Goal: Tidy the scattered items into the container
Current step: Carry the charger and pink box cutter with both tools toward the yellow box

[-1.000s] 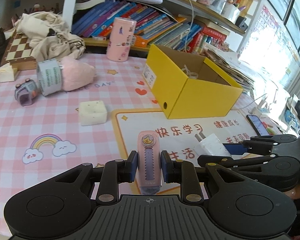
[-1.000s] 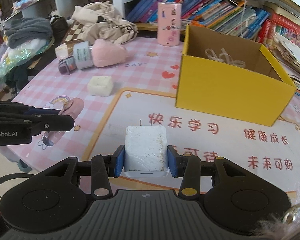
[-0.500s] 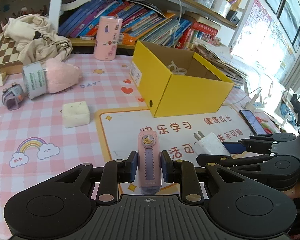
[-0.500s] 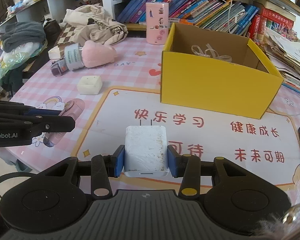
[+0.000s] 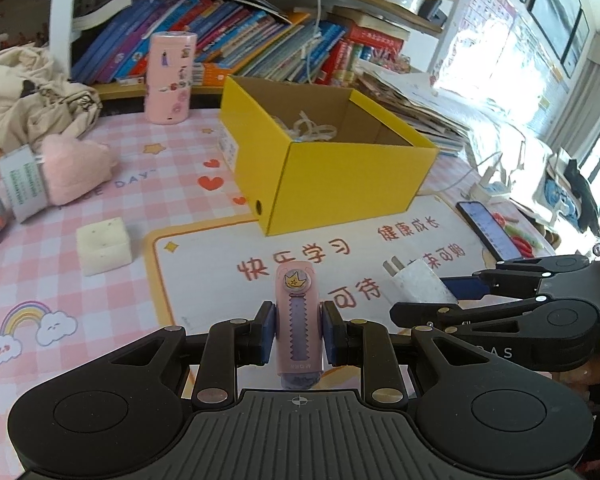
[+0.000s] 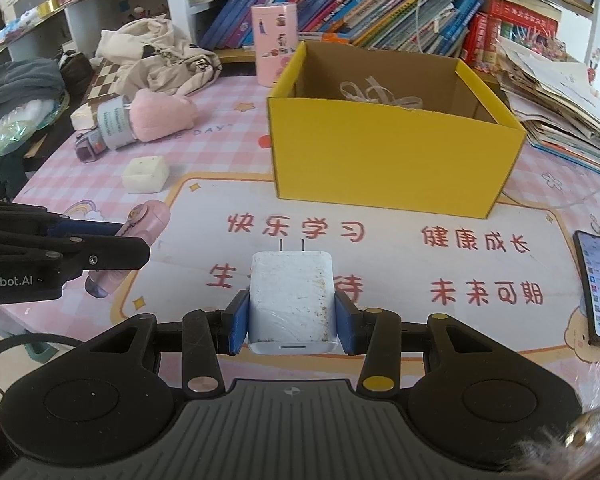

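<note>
Left wrist view: pink correction tape (image 5: pixel 298 322) clamped between the closed pads of the left hand-held gripper (image 5: pixel 298 334), bottom centre. Right wrist view: white charger plug (image 6: pixel 291 300) pinched by the right hand-held gripper (image 6: pixel 291 322), prongs pointing toward the yellow box (image 6: pixel 392 160), which sits open at frame centre on the counter (image 6: pixel 220 148), white ribbon inside. White foam block (image 6: pixel 146 174) and pink plush (image 6: pixel 160 118) left of the box; phone (image 6: pixel 598 288) at right edge.
</note>
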`<action>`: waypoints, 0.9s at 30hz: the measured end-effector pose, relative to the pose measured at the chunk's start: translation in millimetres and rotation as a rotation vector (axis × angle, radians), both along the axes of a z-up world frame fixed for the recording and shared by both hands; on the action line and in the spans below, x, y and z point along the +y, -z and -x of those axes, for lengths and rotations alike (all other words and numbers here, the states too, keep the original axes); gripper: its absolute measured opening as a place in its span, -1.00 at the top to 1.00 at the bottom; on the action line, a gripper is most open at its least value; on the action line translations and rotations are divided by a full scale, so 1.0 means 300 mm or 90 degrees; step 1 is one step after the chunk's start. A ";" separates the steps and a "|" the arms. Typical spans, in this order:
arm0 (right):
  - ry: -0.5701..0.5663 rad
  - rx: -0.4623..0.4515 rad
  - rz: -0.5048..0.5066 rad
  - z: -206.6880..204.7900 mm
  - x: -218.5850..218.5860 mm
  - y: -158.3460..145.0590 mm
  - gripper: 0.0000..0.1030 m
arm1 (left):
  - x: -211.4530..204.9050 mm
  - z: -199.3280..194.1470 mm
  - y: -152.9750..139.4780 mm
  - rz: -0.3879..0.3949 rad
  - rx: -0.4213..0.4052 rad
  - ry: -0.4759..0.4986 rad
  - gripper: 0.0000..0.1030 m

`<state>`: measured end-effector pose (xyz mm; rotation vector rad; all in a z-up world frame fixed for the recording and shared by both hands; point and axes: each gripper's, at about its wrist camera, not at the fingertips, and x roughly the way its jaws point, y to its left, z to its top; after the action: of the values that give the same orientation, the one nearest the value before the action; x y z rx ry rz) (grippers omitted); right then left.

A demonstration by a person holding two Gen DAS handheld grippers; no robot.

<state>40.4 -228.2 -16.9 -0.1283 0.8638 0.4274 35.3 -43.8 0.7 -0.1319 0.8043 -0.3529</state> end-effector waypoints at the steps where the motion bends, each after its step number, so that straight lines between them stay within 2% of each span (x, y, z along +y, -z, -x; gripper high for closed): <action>1: 0.003 0.001 0.001 -0.002 -0.006 0.001 0.20 | -0.005 -0.004 0.000 0.000 0.001 0.003 0.55; 18: 0.051 0.017 0.007 -0.039 -0.143 0.018 0.20 | -0.145 -0.091 0.026 -0.001 0.020 0.064 0.55; 27: 0.049 0.019 0.001 -0.083 -0.197 0.020 0.20 | -0.200 -0.128 0.030 -0.011 0.024 0.067 0.55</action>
<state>65.2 -287.1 -22.8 -0.0906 0.8950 0.3568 73.7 -103.8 -8.4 -0.0795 0.8535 -0.4441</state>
